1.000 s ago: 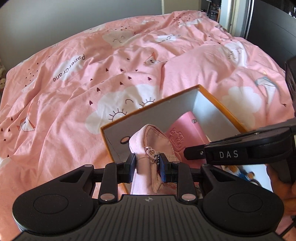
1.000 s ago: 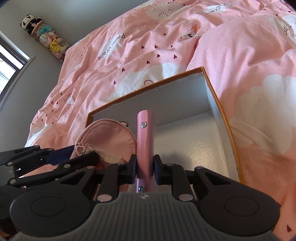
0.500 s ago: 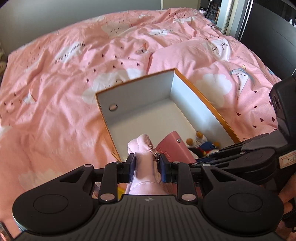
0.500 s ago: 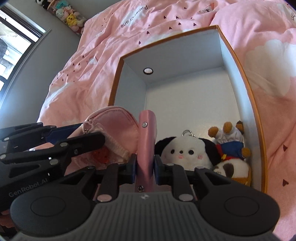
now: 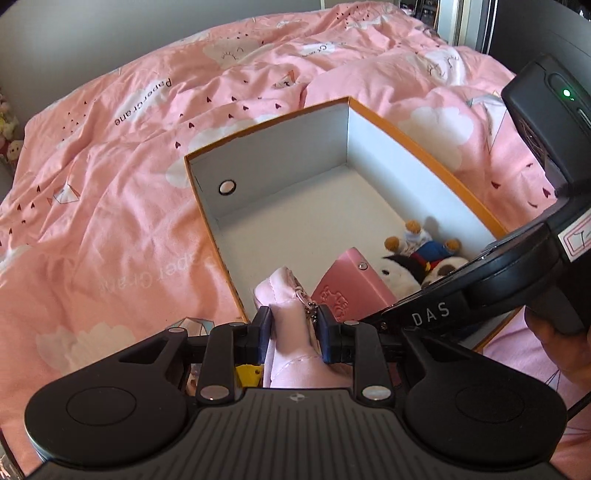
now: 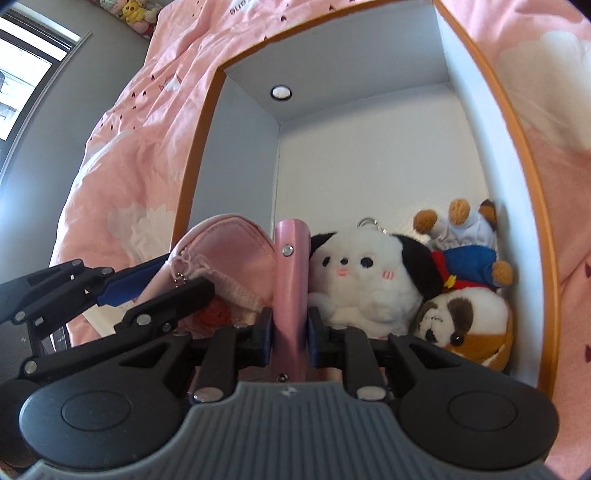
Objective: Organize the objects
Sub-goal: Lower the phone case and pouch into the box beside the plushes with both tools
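- Both tongs have come forward and down over the box (image 5: 388, 122) in the last second; its floor and the toys inside, hidden a second ago, now show.
- Left tongs (image 5: 293, 332): nearly closed, pinching the pouch (image 5: 288, 325) by its zip end, over the near left corner of the box.
- Right tongs (image 6: 290, 334): fully closed on the wallet (image 6: 291, 288), held edge-up, just beside the pouch and above the near end of the box.
- Already in the box, near right corner: panda plush (image 6: 362, 280), bear (image 6: 469, 243) and dog plush (image 6: 469, 325), bunched and touching.
- Judgement: both items look placed for release; the far half of the box floor is free, so there is room. Release not yet done.
- Surface: the box sits on a bed with a rumpled pink duvet (image 5: 129, 184), cloud and heart print. Soft base, so the box may tip if pushed.
- Room: grey wall, window (image 6: 22, 74) at left, plush toys (image 6: 136, 11) along the wall.
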### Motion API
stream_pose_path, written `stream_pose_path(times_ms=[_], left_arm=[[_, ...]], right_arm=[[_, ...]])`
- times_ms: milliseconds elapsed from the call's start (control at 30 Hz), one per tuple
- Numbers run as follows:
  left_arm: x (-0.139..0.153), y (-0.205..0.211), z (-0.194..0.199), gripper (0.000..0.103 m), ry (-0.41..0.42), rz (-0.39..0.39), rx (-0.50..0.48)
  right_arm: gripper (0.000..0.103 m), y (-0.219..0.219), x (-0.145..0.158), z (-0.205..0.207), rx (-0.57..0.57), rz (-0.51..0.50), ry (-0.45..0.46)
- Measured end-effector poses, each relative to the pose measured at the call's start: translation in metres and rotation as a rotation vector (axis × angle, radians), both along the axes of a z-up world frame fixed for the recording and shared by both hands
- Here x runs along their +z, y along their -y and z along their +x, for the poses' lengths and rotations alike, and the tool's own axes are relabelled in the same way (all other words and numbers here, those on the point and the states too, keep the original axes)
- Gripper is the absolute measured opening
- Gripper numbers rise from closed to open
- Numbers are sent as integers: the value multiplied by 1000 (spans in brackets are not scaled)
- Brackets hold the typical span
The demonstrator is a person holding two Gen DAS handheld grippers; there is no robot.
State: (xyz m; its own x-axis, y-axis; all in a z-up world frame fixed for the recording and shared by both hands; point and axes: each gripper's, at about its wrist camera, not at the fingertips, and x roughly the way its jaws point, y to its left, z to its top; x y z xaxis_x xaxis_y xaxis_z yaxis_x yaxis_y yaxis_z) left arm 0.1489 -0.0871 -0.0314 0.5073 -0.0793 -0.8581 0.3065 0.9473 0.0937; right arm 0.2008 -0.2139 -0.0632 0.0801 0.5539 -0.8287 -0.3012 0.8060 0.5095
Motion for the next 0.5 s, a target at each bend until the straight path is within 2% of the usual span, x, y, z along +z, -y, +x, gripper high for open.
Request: stream_pose_path(times_ms=[100, 167, 300, 367, 500], left_arm=[[-3, 1, -2, 30, -4, 10, -26], [-3, -1, -3, 31, -6, -4, -41], [-3, -15, 0, 41, -61, -108, -55], [-3, -23, 2, 41, -109, -177, -67], [1, -33, 1, 41, -120, -214, -83]], right_arm=[[20, -2, -10, 1, 15, -8, -46], [20, -3, -12, 0, 25, -14, -42], [25, -1, -10, 0, 30, -8, -37], [29, 0, -8, 0, 33, -11, -28], [29, 0, -4, -1, 42, -6, -16]])
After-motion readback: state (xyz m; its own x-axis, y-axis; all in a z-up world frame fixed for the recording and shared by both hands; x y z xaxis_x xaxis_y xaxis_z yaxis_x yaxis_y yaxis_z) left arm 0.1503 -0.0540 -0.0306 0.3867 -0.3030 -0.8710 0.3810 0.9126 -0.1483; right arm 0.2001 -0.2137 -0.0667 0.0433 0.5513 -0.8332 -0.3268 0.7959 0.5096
